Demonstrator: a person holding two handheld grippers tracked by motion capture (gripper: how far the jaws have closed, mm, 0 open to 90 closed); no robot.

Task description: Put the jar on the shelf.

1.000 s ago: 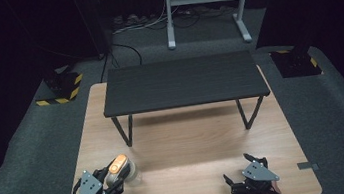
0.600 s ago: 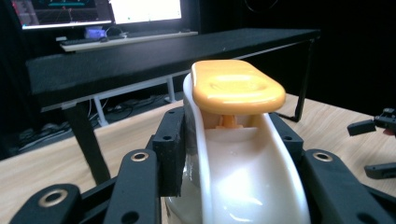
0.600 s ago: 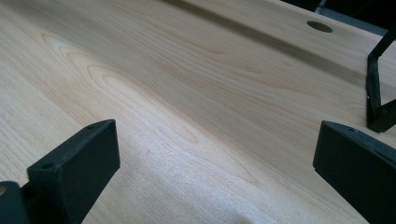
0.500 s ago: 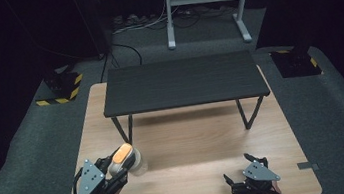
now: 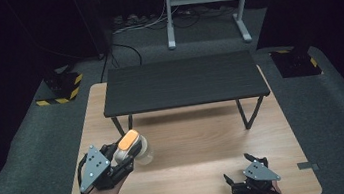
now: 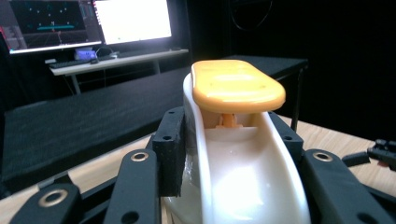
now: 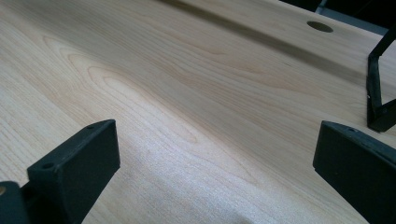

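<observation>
Left claw clamping cup, base hidden

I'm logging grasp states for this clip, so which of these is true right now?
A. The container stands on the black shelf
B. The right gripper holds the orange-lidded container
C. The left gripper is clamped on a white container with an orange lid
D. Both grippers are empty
C: in the left gripper view the jaws of the left gripper press both sides of the white container under its orange lid, while the right gripper is open over bare wooden table.
</observation>
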